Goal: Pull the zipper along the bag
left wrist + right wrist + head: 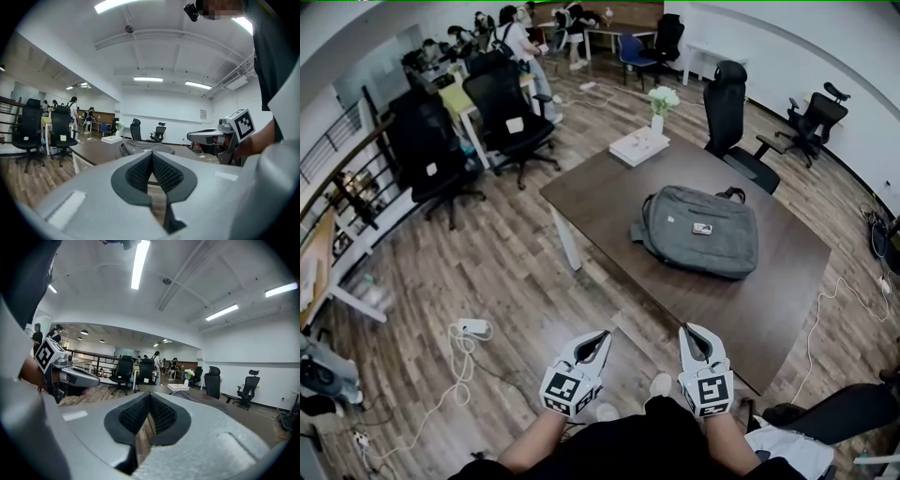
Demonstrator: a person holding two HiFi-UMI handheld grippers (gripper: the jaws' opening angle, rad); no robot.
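Grey bag (pixel 701 230) flat on dark table (pixel 769 309) (small tag on top)

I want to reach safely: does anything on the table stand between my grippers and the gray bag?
Nothing visible. Only floor and bare table top lie between the left gripper, the right gripper and the bag. The books and vase stand beyond it.

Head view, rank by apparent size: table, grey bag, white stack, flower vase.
1. table
2. grey bag
3. white stack
4. flower vase
The stack and vase sit farther from the camera, so their true sizes are less certain.
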